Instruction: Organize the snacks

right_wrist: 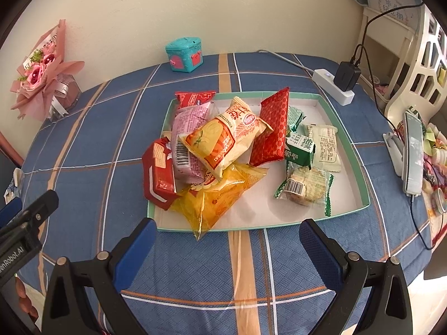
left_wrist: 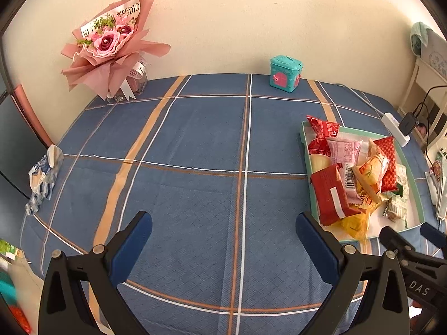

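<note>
Both tools, left (left_wrist: pixel 223 240) and right (right_wrist: pixel 227 241), are held wide open and empty. Ahead of the right tool, snacks (right_wrist: pixel 223 145) are heaped in a tray (right_wrist: pixel 363 195); the yellow bag (right_wrist: pixel 212 203) overhanging its near rim could be knocked onto the worktop (right_wrist: pixel 195 268).

Blue plaid tablecloth (right_wrist: pixel 195 265); mint-rimmed white tray (right_wrist: pixel 360 178); teal box (right_wrist: pixel 184 54).

Counted in the one shallow mint-rimmed cardboard tray (right_wrist: pixel 360 164): four red foil snack packets (right_wrist: pixel 272 128), two yellow (right_wrist: pixel 226 139), one pink (right_wrist: pixel 190 120), four green-and-white (right_wrist: pixel 324 145) at three o'clock.
</note>
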